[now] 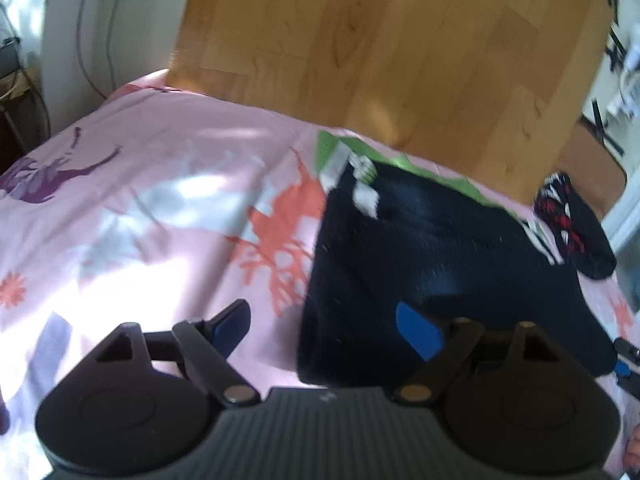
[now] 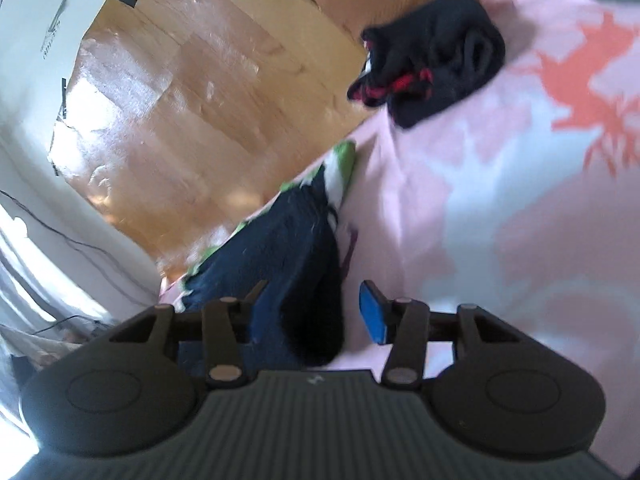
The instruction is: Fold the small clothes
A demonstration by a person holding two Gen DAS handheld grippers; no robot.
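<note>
A dark navy garment (image 1: 432,264) with white labels near its top lies on the pink patterned bedsheet (image 1: 152,200), near the bed's far edge. My left gripper (image 1: 326,330) is open just above its near left corner, one blue pad (image 1: 418,330) over the cloth, the other over the sheet. In the right wrist view the same garment (image 2: 288,256) runs between my open right gripper's (image 2: 316,308) jaws; its left finger is partly hidden by cloth, the blue right pad (image 2: 374,314) shows. The right gripper's tip (image 1: 624,364) shows at the left view's edge.
A bundled black garment with red and white marks (image 1: 572,228) lies at the bed's far corner, also in the right wrist view (image 2: 432,60). Green patterned cloth (image 1: 340,148) lies under the navy garment. Wooden floor (image 1: 380,40) lies beyond the bed edge. Cables hang on the wall (image 1: 92,20).
</note>
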